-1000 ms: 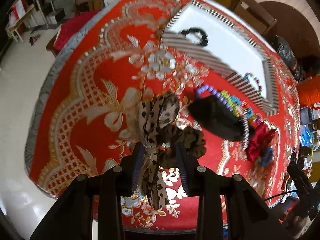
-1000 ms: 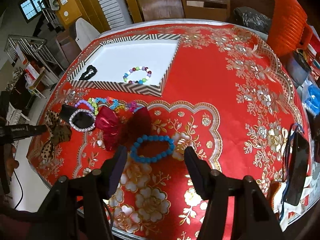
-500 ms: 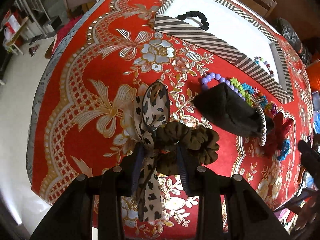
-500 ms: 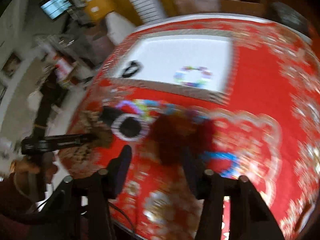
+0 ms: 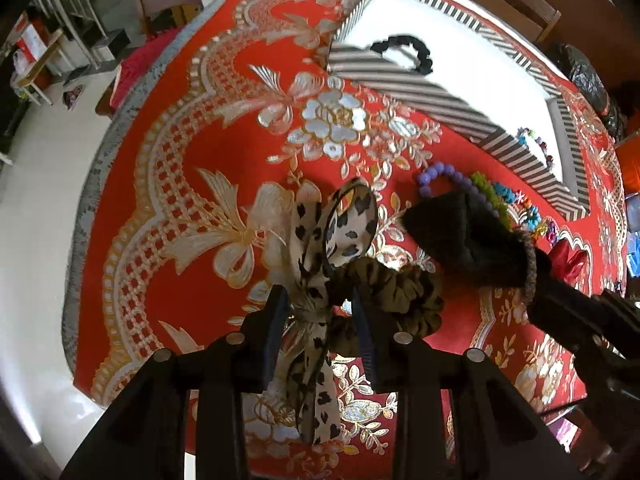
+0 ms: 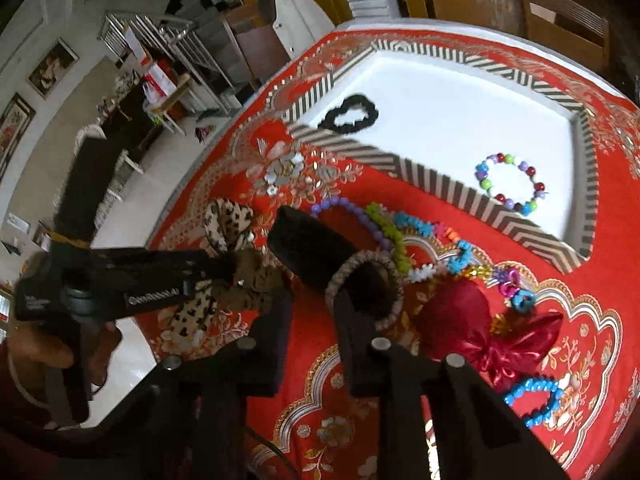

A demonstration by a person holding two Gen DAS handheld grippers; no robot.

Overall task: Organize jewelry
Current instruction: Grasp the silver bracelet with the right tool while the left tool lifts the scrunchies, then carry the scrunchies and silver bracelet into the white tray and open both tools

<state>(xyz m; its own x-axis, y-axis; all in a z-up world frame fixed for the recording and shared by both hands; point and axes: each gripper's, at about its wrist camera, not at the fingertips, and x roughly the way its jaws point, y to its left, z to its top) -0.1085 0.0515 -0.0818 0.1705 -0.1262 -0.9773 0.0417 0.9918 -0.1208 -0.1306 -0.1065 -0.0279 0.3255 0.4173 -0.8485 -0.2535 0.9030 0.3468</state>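
My left gripper (image 5: pixel 320 312) is shut on a leopard-print bow scrunchie (image 5: pixel 340 248), held above the red tablecloth. It also shows in the right wrist view (image 6: pixel 228 232). My right gripper (image 6: pixel 312 300) is open, its jaws either side of the near rim of a black pouch with a beaded rim (image 6: pixel 320 256), which also shows in the left wrist view (image 5: pixel 468 236). A striped tray (image 6: pixel 440 184) holds a black scrunchie (image 6: pixel 352 114) and a multicoloured bead bracelet (image 6: pixel 512 184).
A purple bead bracelet (image 6: pixel 348 208), green and blue bracelets (image 6: pixel 400 236), a red satin bow (image 6: pixel 480 328) and a blue bead bracelet (image 6: pixel 532 396) lie on the cloth. The table edge (image 5: pixel 76 240) is at the left, with chairs beyond.
My right gripper has swung left from the blue bracelet to the black pouch. My left gripper still holds the leopard scrunchie, a little higher.
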